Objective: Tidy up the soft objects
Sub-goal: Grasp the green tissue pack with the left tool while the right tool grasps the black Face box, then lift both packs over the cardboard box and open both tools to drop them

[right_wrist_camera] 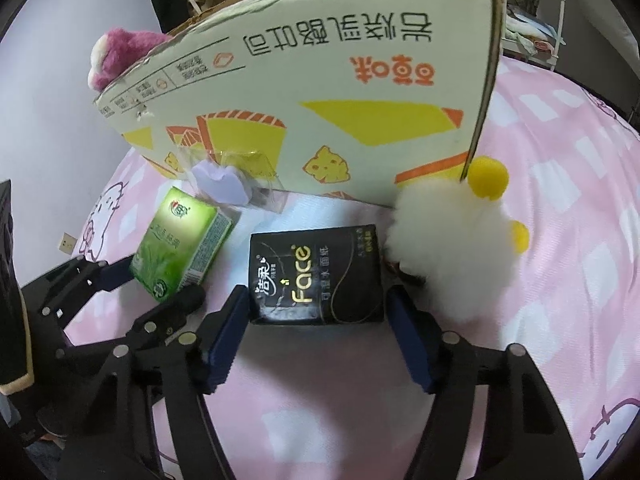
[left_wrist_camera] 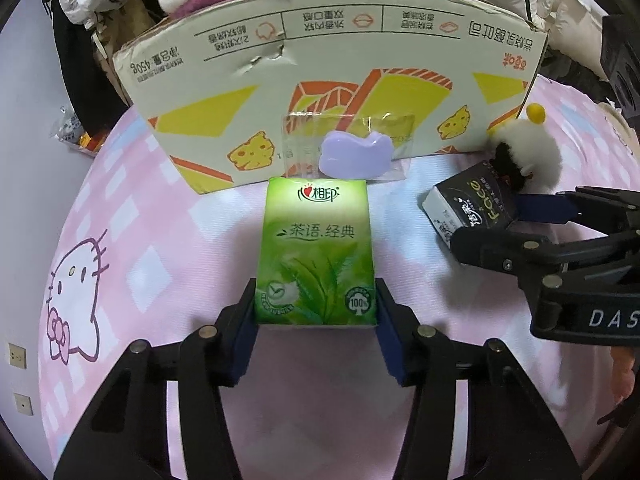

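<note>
Between left gripper (left_wrist_camera: 316, 312) pads: near end of green tissue pack (left_wrist_camera: 316, 252), both pads pressed on its sides, clenched on it. Pack lies flat on pink bedsheet (left_wrist_camera: 120, 216); beyond its far end, purple soft piece in clear wrapper (left_wrist_camera: 356, 156), then cardboard box wall (left_wrist_camera: 320, 60) blocking forward room. Open sheet left of gripper. Right gripper (right_wrist_camera: 318, 312) straddles black tissue pack (right_wrist_camera: 316, 276); left pad touching, right pad just off, grip not complete. White fluffy toy (right_wrist_camera: 444, 240) right of it, touching pack corner. Both grippers angled steeply down, side by side.
</note>
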